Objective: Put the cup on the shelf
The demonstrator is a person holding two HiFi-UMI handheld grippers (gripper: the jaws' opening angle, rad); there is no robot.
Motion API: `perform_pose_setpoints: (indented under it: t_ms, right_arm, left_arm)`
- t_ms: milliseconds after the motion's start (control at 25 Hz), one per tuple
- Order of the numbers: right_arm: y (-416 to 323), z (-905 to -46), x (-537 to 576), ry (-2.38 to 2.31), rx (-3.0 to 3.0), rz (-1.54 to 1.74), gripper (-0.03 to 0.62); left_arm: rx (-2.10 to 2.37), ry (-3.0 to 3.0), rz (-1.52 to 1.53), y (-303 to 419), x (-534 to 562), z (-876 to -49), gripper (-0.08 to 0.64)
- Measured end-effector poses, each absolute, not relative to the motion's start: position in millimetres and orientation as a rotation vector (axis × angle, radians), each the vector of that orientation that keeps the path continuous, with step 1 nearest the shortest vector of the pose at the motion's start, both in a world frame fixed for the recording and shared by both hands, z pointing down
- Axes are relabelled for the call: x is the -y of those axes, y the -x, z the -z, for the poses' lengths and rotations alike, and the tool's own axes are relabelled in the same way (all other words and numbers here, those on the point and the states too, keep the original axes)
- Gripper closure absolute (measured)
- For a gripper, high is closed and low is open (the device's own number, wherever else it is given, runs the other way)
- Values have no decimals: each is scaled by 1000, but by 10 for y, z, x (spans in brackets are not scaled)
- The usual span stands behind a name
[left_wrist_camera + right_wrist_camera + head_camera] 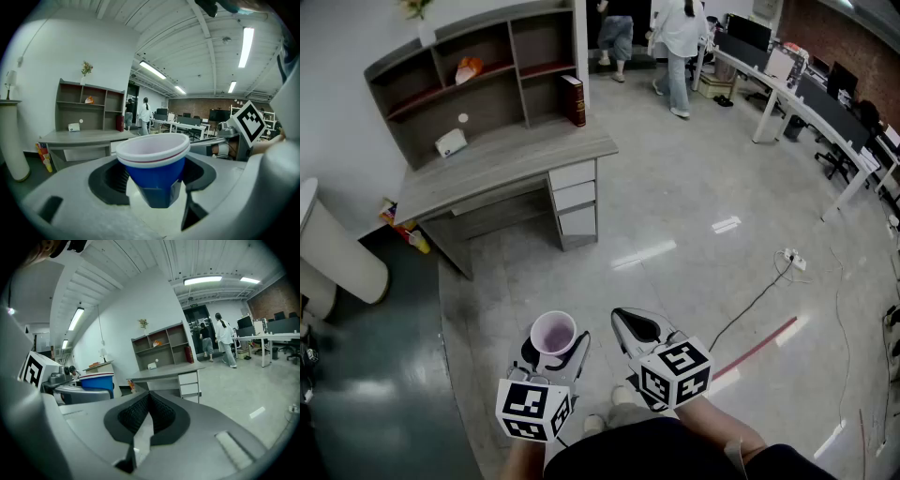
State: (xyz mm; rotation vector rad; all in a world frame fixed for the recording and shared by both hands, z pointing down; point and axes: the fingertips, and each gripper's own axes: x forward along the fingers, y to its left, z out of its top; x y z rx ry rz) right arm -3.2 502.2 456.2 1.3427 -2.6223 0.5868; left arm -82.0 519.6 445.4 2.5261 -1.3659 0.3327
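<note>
My left gripper (555, 349) is shut on a blue paper cup (154, 168) with a white rim and pale inside; in the head view the cup (553, 333) stands upright between the jaws, low in the picture. The right gripper (630, 328) is just to its right, jaws shut with nothing between them (147, 416). From the right gripper view the cup (97, 382) shows at the left. The shelf (478, 75), a grey hutch with several open compartments, stands on a desk (502, 164) far ahead at the upper left, well beyond both grippers.
A red book (573, 100), an orange thing (469, 67) and a white box (451, 142) sit in the shelf unit. A white rounded column (333, 248) stands at left. Two people (675, 47) stand at the back by office desks (806, 98). A cable (759, 295) lies on the floor.
</note>
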Motion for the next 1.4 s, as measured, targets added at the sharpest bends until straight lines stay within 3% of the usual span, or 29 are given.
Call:
perform_pose_setpoints:
  t_ms: [1400]
  right_arm:
    - [-507,-4653,-3944,-1327,2647,-655,594]
  left_arm:
    - [1373,-2502,-354,238,-4030,-4522,258]
